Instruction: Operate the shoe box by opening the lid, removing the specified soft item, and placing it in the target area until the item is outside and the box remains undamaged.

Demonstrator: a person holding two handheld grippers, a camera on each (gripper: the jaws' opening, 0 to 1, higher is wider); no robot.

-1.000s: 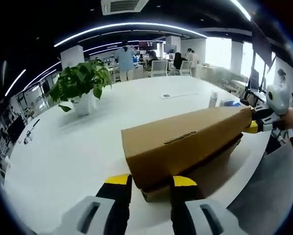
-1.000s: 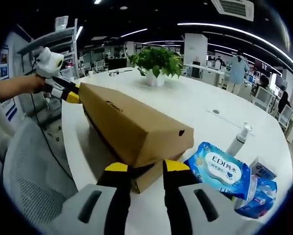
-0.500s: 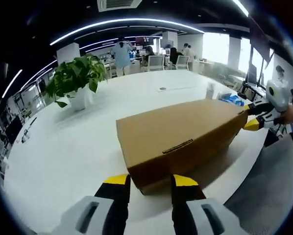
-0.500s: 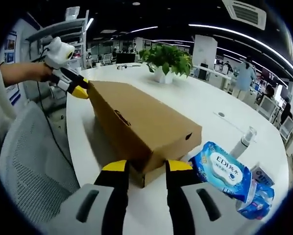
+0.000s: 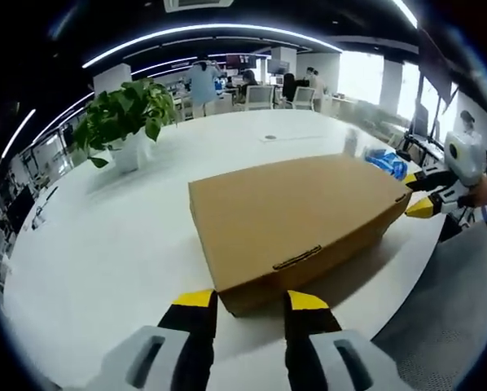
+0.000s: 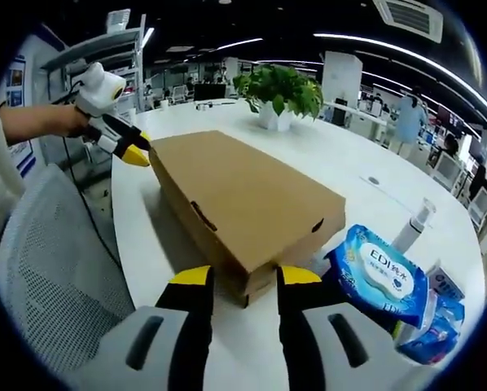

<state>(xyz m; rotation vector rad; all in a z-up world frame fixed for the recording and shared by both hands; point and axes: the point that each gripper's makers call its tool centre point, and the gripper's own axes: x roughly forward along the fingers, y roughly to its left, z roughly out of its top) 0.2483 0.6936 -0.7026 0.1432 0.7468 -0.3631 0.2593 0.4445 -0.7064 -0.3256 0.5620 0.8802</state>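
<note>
Lid has dropped since a second ago; the plain brown cardboard shoe box (image 5: 296,220) now lies shut and flat. Left gripper (image 5: 249,300) and right gripper (image 6: 239,275), jaws apart, bracket opposite ends. Step: lid opening, apparently restarting. White round table (image 5: 105,244) offers room beyond; near edge close, blue wipes packet (image 6: 379,273) crowds right end.

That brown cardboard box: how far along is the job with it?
Little looks done: the brown cardboard shoe box lies flat on the white table, lid shut, nothing taken out. In hand: the left gripper and right gripper sit at opposite ends of the box, jaws apart. Left: lift the lid, pull out the soft item, set it down.
</note>
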